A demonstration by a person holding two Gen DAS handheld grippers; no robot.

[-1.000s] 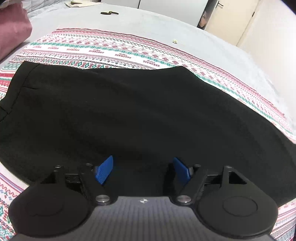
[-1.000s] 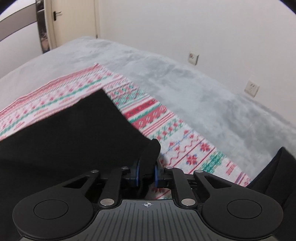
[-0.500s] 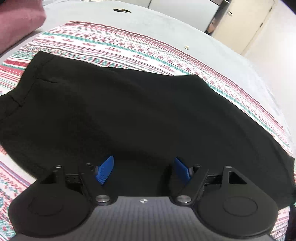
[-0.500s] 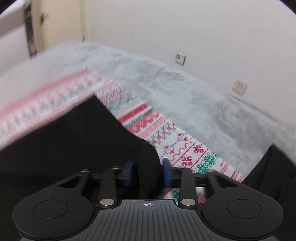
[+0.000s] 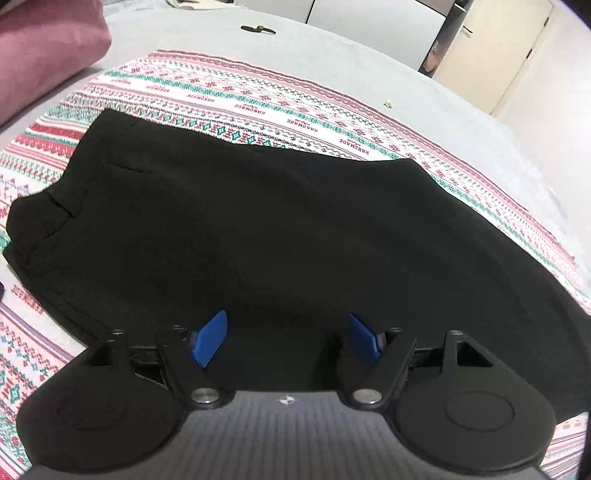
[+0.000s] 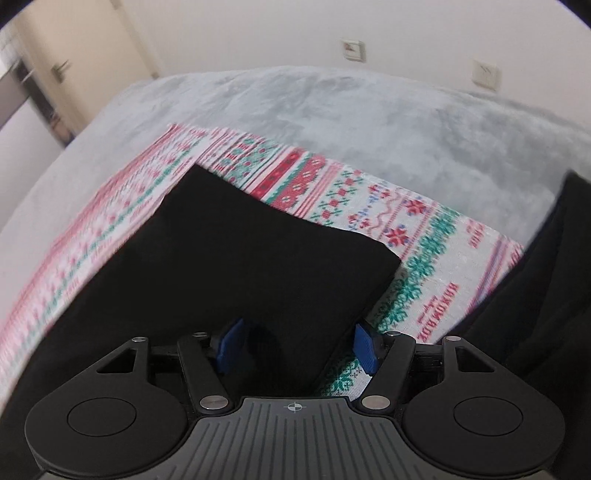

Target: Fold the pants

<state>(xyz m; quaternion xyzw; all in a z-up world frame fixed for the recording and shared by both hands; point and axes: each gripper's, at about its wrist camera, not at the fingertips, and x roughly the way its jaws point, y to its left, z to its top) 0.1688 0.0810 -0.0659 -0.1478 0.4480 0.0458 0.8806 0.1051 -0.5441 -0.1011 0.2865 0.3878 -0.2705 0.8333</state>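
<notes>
Black pants [image 5: 280,229] lie flat on a patterned red, green and white cloth [image 5: 295,99], waistband and pocket slit at the left. My left gripper [image 5: 286,338] is open, just above the near edge of the pants, holding nothing. In the right wrist view the leg end of the pants [image 6: 240,266] lies flat with a square corner on the cloth [image 6: 424,280]. My right gripper [image 6: 297,345] is open above that end, its blue pads apart and empty.
The cloth lies on a grey plush bed cover [image 6: 369,122]. A pink pillow [image 5: 40,48] is at the far left. A small dark object [image 5: 258,28] lies on the cover. Another black garment [image 6: 546,288] sits at the right. Wardrobe doors [image 5: 491,48] stand behind.
My right gripper was shut on the pant leg edge and has opened, letting the fabric drop flat. Both views have shifted; the left gripper stayed open and drew back slightly.
</notes>
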